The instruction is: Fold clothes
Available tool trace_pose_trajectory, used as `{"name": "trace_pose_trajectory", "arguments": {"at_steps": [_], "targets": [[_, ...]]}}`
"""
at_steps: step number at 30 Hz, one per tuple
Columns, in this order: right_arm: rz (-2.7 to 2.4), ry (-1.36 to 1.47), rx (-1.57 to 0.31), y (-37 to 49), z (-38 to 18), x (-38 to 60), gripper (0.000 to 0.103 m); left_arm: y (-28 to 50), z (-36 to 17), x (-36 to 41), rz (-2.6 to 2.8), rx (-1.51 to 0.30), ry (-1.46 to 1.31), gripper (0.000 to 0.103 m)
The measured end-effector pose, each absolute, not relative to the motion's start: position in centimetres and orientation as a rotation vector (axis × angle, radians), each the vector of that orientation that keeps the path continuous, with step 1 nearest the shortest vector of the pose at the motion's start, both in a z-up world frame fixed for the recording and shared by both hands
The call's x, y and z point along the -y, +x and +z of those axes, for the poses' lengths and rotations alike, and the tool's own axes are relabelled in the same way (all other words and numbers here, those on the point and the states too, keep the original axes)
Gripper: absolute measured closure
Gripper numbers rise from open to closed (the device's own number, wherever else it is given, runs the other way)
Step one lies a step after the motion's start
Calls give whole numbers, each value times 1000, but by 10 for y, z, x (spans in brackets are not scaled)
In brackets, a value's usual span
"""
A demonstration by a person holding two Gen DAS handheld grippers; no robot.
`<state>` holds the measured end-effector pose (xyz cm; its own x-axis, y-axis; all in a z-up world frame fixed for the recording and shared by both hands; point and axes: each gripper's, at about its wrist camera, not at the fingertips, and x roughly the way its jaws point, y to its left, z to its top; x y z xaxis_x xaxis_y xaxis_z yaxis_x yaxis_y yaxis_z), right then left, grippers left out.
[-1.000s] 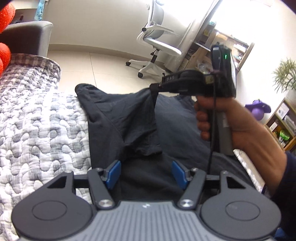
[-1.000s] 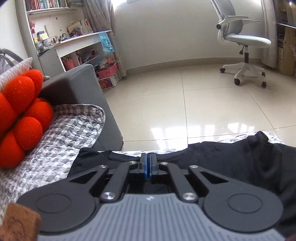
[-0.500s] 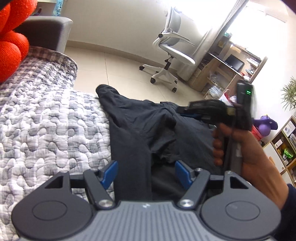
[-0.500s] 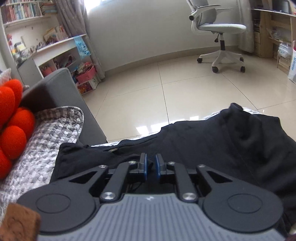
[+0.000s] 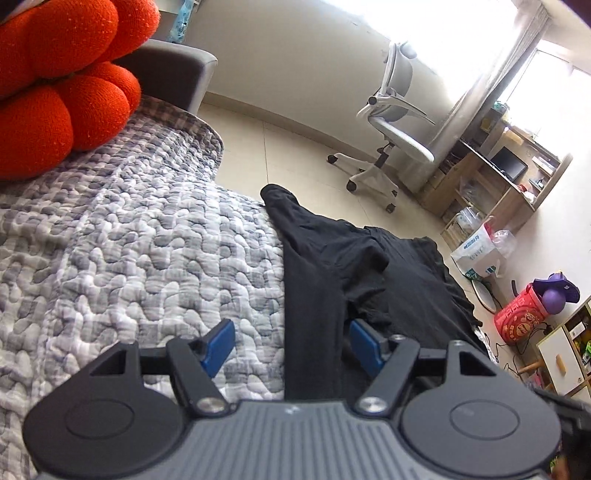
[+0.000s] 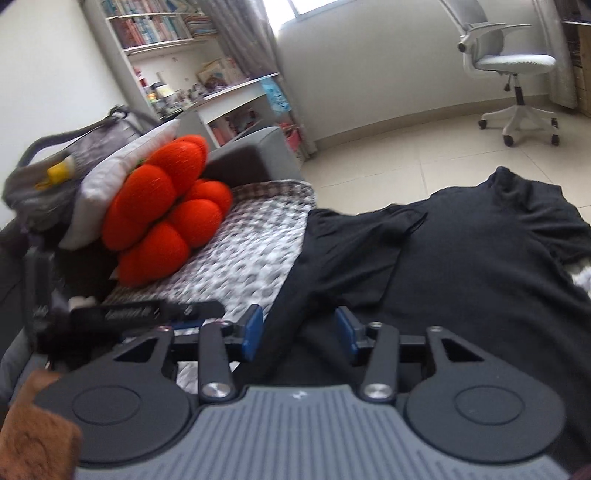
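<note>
Jaws of the right gripper (image 6: 298,332) are opening over the black shirt (image 6: 461,266).

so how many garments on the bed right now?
1: a black t-shirt spread on the quilted cover, one side already folded inward, right of the orange cushion. Nothing else shows, though the bed's near end is out of frame.

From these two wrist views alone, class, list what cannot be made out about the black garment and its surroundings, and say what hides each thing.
- Black garment, near hem: left wrist view, covered by the left gripper body.
- Garment's right side: right wrist view, cut off by the frame edge.
- Quilted cover: right wrist view, pattern smeared by motion blur.
- Book titles on the bookshelf: right wrist view, too small.
- Brown object: right wrist view, cropped at the corner, unidentifiable.
</note>
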<state>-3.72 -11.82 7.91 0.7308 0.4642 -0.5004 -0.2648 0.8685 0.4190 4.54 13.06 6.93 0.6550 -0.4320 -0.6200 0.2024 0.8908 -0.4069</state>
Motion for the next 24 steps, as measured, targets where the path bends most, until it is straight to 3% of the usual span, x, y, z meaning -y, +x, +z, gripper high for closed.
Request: {"name": "trace_pose_trajectory", "arguments": {"at_steps": [8, 16, 21, 24], "targets": [[653, 197, -745, -158, 44, 32, 54, 9, 84, -156, -307, -739, -325, 33], [666, 28, -789, -188, 18, -40, 58, -15, 89, -167, -288, -718, -287, 33], [553, -71, -805, -193, 4, -64, 86, -13, 87, -176, -275, -719, -317, 33], [491, -63, -815, -192, -3, -64, 92, -11, 86, -176, -273, -728, -300, 33]]}}
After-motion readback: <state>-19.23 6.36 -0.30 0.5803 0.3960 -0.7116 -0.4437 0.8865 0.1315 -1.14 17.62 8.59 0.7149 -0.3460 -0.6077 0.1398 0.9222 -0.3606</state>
